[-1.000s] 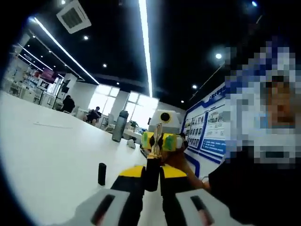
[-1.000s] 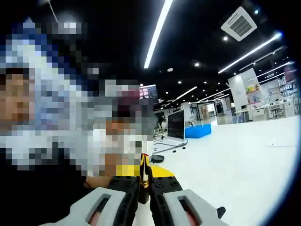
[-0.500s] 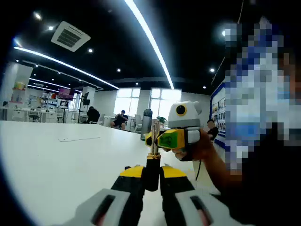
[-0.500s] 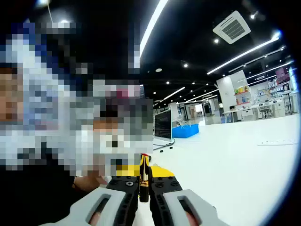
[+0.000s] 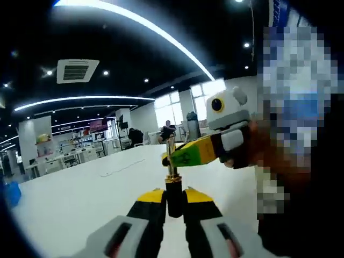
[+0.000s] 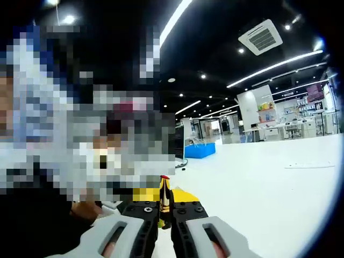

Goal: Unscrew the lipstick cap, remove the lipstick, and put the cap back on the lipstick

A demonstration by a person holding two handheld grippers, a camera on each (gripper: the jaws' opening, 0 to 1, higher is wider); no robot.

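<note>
lipstick point(image 5: 172, 174) stood upright in the left gripper view, its dark base pinched between the narrow jaws of the left claw point(image 5: 173, 200) at 6 o'clock, a gold tube rising from it. at its top the yellow-green tips of the right claw point(image 5: 185, 156) closed on the upper gold part, reaching in from 3 o'clock, with a person's hand point(image 5: 244, 156) gripping that tool. a white tabletop point(image 5: 70, 199) spread to 9 o'clock, and far-off people sat near bright windows point(image 5: 183, 102) at 12 o'clock under long ceiling light strips point(image 5: 140, 21).

in the right gripper view, the right claw point(image 6: 165, 207) at 6 o'clock was nearly closed on the lipstick point(image 6: 164, 194), whose gold shaft and red tip stood between the black jaws. yellow pads of the left claw point(image 6: 145, 194) showed just behind it. the white tabletop point(image 6: 269, 183) ran out to 3 o'clock, with a blue bin point(image 6: 200, 149) at 12 o'clock and shelving point(image 6: 301, 121) far at 2 o'clock.
</note>
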